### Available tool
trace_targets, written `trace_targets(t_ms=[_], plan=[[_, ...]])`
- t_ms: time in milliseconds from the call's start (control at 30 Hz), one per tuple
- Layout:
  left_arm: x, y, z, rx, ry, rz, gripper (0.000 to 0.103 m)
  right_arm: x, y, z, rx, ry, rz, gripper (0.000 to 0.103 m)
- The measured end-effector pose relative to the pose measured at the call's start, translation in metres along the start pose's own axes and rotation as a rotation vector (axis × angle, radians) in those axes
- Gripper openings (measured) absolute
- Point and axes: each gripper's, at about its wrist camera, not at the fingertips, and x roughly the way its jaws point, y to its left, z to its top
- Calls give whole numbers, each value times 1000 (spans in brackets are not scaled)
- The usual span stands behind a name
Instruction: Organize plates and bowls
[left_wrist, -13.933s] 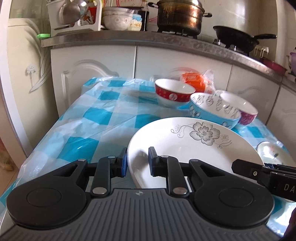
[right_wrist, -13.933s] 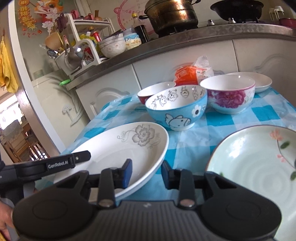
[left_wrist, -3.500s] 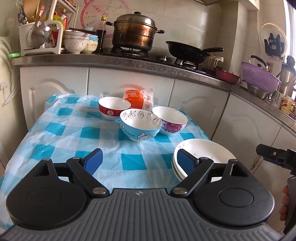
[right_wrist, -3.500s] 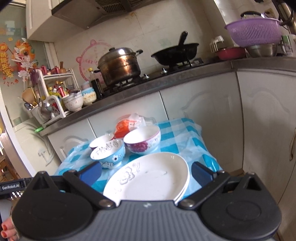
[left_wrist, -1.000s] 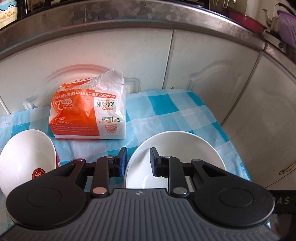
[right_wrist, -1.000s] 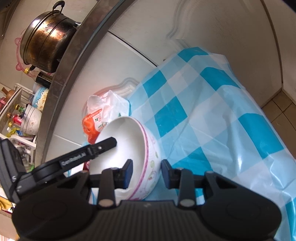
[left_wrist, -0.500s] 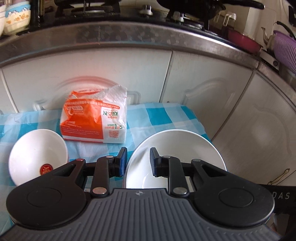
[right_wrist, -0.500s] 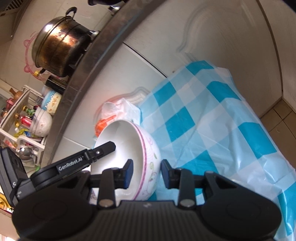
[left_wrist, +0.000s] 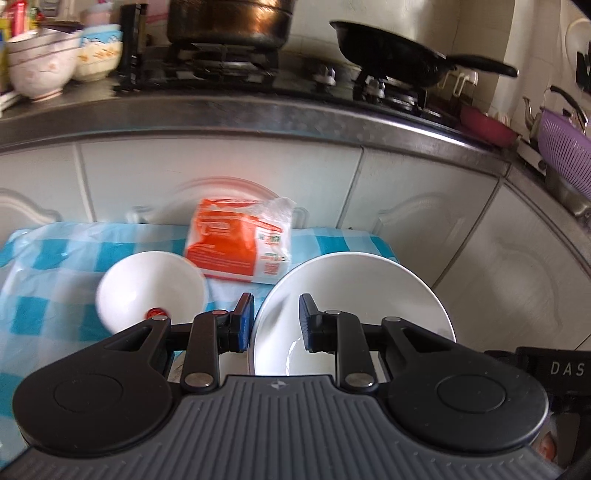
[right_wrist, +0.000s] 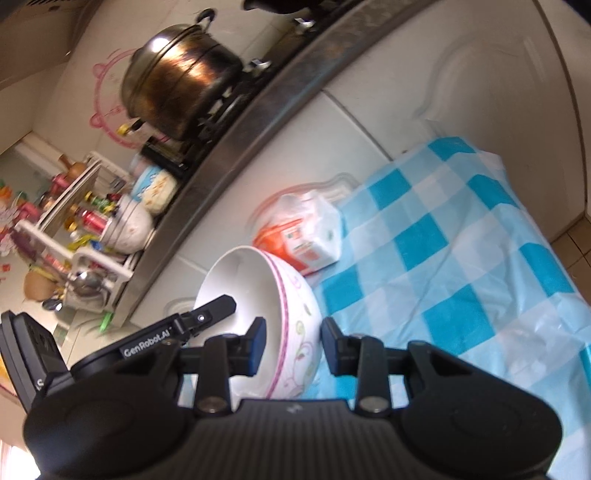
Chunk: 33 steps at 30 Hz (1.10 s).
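Left wrist view: the left gripper (left_wrist: 276, 322) has its fingers clamped on the near rim of the pink-trimmed bowl (left_wrist: 354, 295), apparently clear of the checkered tabletop (left_wrist: 44, 266). Right wrist view: the right gripper (right_wrist: 290, 345) pinches the opposite wall, bowl tilted. Uneven pulling could twist it loose onto the red bowl (left_wrist: 151, 291).

We saw a glossy white ceramic bowl with pink rim lines (right_wrist: 295, 317) and a smooth, thin blue-checked plastic tablecloth (right_wrist: 461, 266) that crinkled and shone. The tarnished round metal pot (right_wrist: 177, 96) looked brassy, and the black plastic gripper bodies were matt.
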Motion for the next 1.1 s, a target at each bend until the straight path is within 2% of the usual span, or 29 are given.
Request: trace_targets(t_ms=[267, 567, 833, 1100], plan=[[-55, 35, -31, -60, -26, 45, 25, -3, 32, -34, -36, 48, 55, 33], [-95, 78, -84, -185, -19, 94, 25, 3, 56, -87, -54, 131, 100, 33], [-113, 105, -122, -246, -7, 135, 25, 12, 67, -131, -67, 200, 87, 33], [-109, 123, -145, -288, 16, 147, 25, 28, 65, -162, -58, 265, 58, 33]])
